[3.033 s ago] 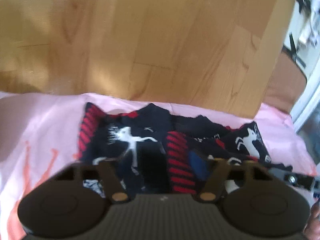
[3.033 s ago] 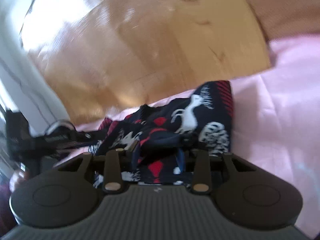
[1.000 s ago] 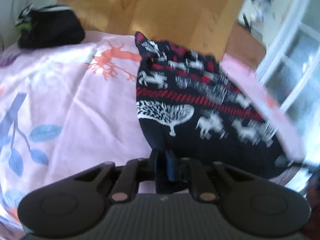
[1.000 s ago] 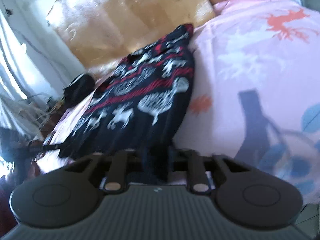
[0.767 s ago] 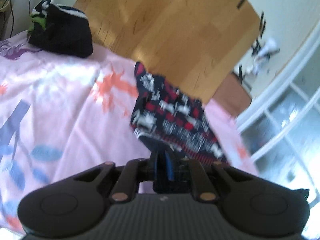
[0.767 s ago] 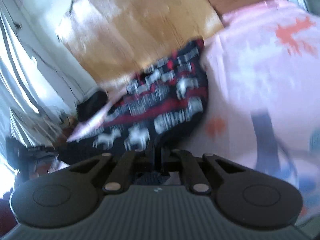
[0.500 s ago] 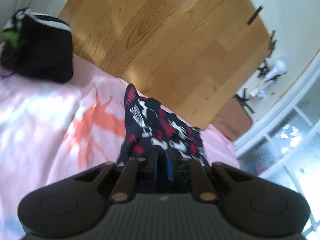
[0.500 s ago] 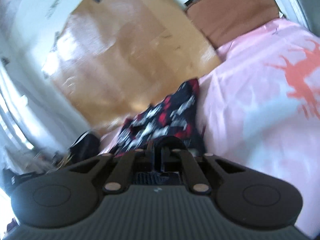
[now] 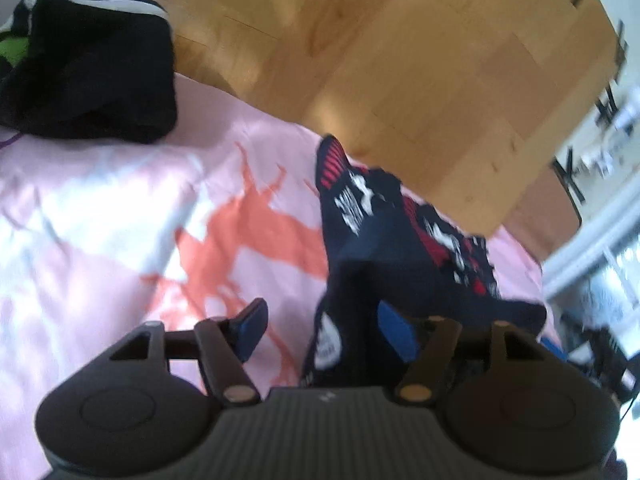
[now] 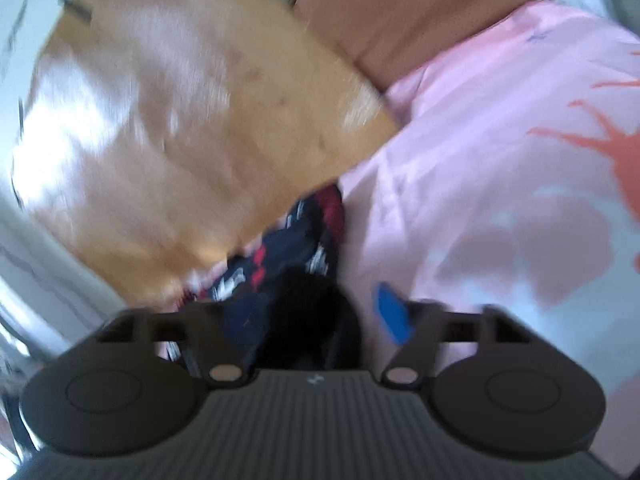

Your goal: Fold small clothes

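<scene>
Pink sheet (image 9: 100, 208) — wooden floor (image 9: 400, 60) — black bag (image 9: 88, 80).

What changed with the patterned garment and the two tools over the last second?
Both tools have let go. The left tool and the right tool were clamped on the garment's near edge a second ago; now their fingers stand apart. The patterned garment, spread flat then, was carried toward the far edge of the bed and now lies bunched up. The black bag and the pink sheet stayed as they were.

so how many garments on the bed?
2. Patterned navy-red knit lies at the bed's far edge, between the open left hand-held gripper fingers. Black bundle sits at far left. More may be hidden.
</scene>
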`<action>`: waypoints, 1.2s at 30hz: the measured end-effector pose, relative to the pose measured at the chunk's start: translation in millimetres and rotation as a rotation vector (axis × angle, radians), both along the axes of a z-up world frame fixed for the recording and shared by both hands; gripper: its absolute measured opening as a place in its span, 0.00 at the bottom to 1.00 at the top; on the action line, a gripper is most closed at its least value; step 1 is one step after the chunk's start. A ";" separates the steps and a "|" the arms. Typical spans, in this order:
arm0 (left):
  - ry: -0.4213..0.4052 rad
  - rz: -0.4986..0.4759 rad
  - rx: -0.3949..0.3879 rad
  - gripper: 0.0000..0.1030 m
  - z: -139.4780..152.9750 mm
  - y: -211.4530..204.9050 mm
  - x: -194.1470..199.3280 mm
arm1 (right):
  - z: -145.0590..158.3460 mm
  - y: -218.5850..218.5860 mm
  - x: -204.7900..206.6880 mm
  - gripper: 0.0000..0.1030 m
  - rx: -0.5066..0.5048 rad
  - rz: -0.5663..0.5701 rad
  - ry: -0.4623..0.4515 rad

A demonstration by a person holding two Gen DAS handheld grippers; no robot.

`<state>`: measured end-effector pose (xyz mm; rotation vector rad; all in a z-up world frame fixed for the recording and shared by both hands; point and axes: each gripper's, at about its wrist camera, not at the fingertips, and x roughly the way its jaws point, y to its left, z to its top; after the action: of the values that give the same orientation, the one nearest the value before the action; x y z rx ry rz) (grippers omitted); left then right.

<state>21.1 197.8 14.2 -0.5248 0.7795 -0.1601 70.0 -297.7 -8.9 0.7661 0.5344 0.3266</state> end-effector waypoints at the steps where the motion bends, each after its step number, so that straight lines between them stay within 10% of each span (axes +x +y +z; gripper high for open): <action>1: -0.002 -0.016 0.022 0.62 -0.3 -5.9 -2.2 | 1.0 -4.4 -2.3 0.66 0.026 0.005 0.001; 3: -0.021 -0.047 0.077 0.61 1.1 -18.8 -5.6 | 4.4 -2.4 -6.6 0.51 0.019 0.055 -0.015; 8: -0.006 -0.109 0.227 0.12 -1.7 -45.9 -2.4 | 10.0 63.9 -7.7 0.11 -0.181 0.332 -0.011; 13: -0.007 -0.057 0.141 0.09 5.6 -24.8 -9.1 | 0.7 136.1 12.7 0.11 -0.283 0.483 0.005; 21: 0.033 -0.027 0.120 0.12 -2.0 -16.2 -14.5 | 4.1 136.9 65.8 0.15 -0.173 0.223 0.054; 24: 0.018 -0.035 0.115 0.17 -2.2 -15.7 -14.7 | 17.2 110.3 29.4 0.23 -0.200 0.213 -0.024; 27: 0.014 -0.048 0.095 0.29 -3.7 -15.3 -12.4 | 26.2 68.8 -22.6 0.53 -0.281 0.090 -0.097; 33: 0.020 -0.073 0.077 0.33 -12.9 -26.2 -12.3 | 3.4 22.2 -77.6 0.56 -0.229 -0.006 0.016; 36: 0.023 -0.074 0.070 0.13 -10.1 -23.3 -17.3 | -16.3 31.7 -78.2 0.50 -0.144 0.043 0.073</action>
<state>3.8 174.6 4.1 -0.4324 0.8246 -0.1953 -8.1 -266.0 -25.2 0.6298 0.6368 0.2974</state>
